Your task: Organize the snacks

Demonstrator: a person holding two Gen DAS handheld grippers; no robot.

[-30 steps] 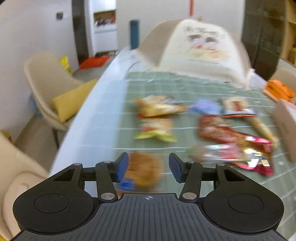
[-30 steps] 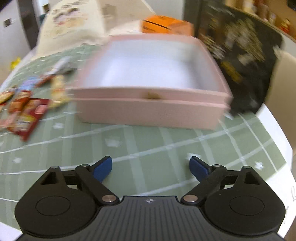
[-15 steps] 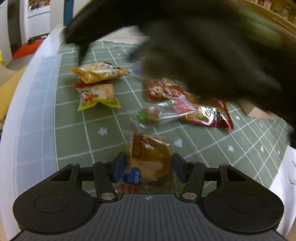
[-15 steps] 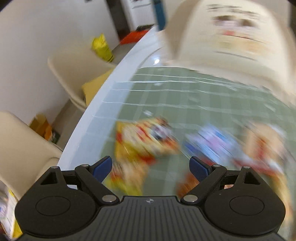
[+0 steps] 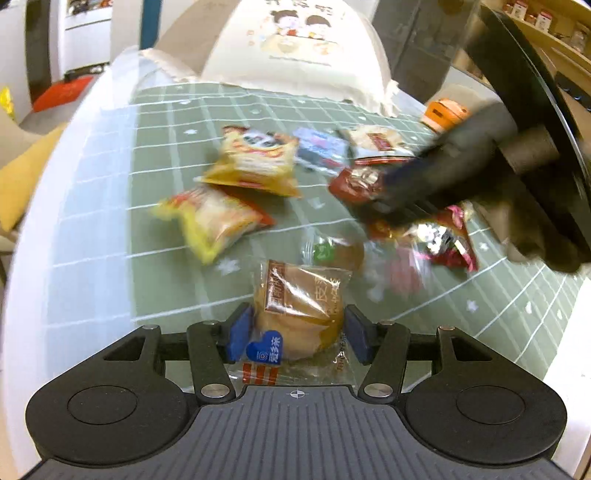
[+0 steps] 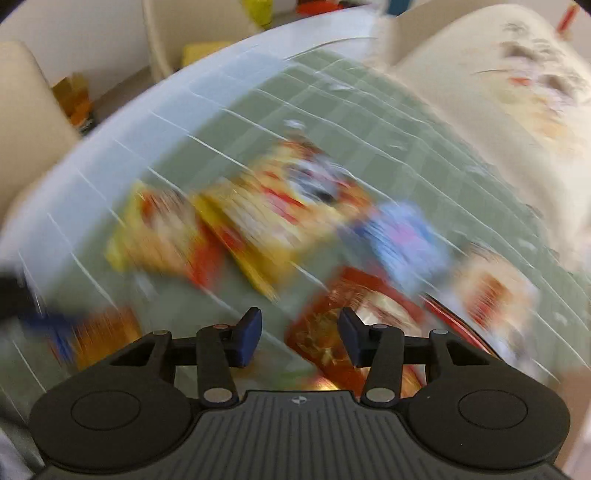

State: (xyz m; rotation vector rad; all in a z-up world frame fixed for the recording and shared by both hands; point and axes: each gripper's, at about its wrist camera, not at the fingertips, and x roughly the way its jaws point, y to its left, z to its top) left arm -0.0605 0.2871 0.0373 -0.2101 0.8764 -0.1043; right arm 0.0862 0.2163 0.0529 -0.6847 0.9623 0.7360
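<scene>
Here, the wrapped cake [image 5: 301, 308] is held between the closed pads of the left gripper [image 5: 295, 334], long axis pointing forward; the right gripper [image 6: 300, 338], half open and empty, is poised beside the red packet [image 6: 332, 332].

A green grid-patterned mat [image 5: 155, 206] covers the white counter [image 5: 85, 177] — a cream mesh food cover [image 5: 295, 48] with cartoon figures stands at upper centre; a yellow cushion [image 5: 22, 181] sits at far left.

A white table [image 5: 85, 206] under a green grid-patterned cloth [image 5: 207, 110], a beige chair [image 6: 22, 96] beside it, wooden shelves [image 5: 546, 33] along the wall.
</scene>
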